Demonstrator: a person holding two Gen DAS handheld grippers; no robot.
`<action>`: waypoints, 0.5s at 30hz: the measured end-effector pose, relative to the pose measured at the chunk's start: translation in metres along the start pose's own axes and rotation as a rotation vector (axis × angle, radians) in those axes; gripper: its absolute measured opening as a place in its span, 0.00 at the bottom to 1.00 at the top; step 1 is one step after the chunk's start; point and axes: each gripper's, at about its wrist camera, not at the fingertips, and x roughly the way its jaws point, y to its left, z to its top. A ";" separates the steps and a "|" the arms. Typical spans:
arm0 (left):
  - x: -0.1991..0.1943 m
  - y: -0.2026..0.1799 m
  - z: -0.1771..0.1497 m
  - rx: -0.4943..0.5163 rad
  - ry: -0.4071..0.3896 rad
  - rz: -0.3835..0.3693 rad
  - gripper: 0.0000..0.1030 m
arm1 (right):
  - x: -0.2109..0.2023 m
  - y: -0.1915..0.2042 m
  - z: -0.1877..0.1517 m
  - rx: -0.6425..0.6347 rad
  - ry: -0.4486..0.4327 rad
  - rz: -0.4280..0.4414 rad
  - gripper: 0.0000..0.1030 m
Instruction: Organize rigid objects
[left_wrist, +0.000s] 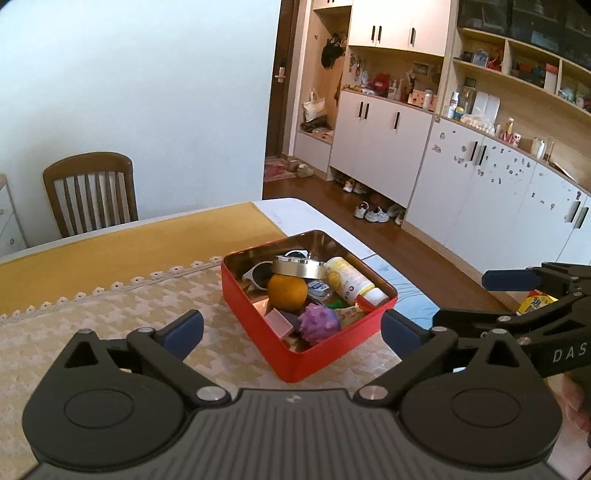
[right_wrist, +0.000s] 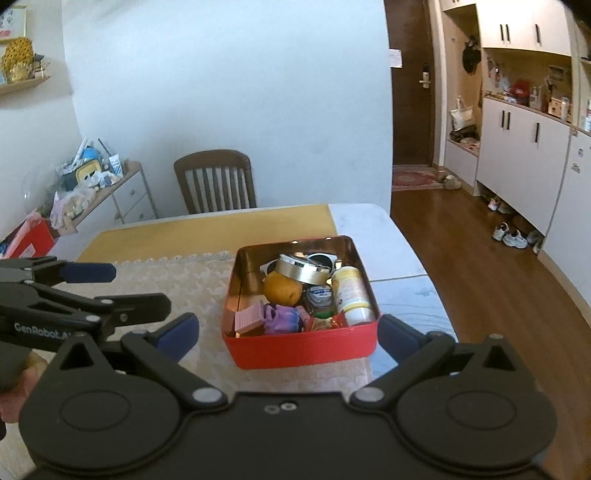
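Tin box (left_wrist: 306, 325) in red stands on the patterned table mat (left_wrist: 110, 314), near the table's right edge, and it is full: an orange (left_wrist: 287, 291), a round gold-rimmed tin (left_wrist: 299, 268), a white bottle with a yellow label (left_wrist: 347, 282), white sunglasses (left_wrist: 258, 275), a purple spiky ball (left_wrist: 319, 320) and a small pink box (left_wrist: 279, 322) lie inside, some on top of others.

Both claws are spread wide with nothing between the pads. The left gripper (left_wrist: 291, 328) and the right gripper (right_wrist: 288, 332) hang just in front of the box, not touching it.

I judge the box stiff, with thin metal walls that are smooth and may slip under the pads. Loaded like this, it is probably rather heavy for one claw. The best hold seems to be on two opposite walls near the rim, one gripper on each side, keeping it level so the loose things do not roll out.
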 end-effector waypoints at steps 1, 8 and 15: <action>-0.002 0.001 0.000 -0.003 -0.003 -0.003 1.00 | -0.003 0.000 -0.001 0.012 -0.007 -0.007 1.00; -0.013 0.005 -0.001 -0.028 -0.012 -0.001 1.00 | -0.020 0.002 -0.002 0.057 -0.040 -0.010 1.00; -0.016 0.006 -0.006 -0.041 -0.002 0.006 1.00 | -0.024 0.005 -0.004 0.068 -0.041 -0.008 1.00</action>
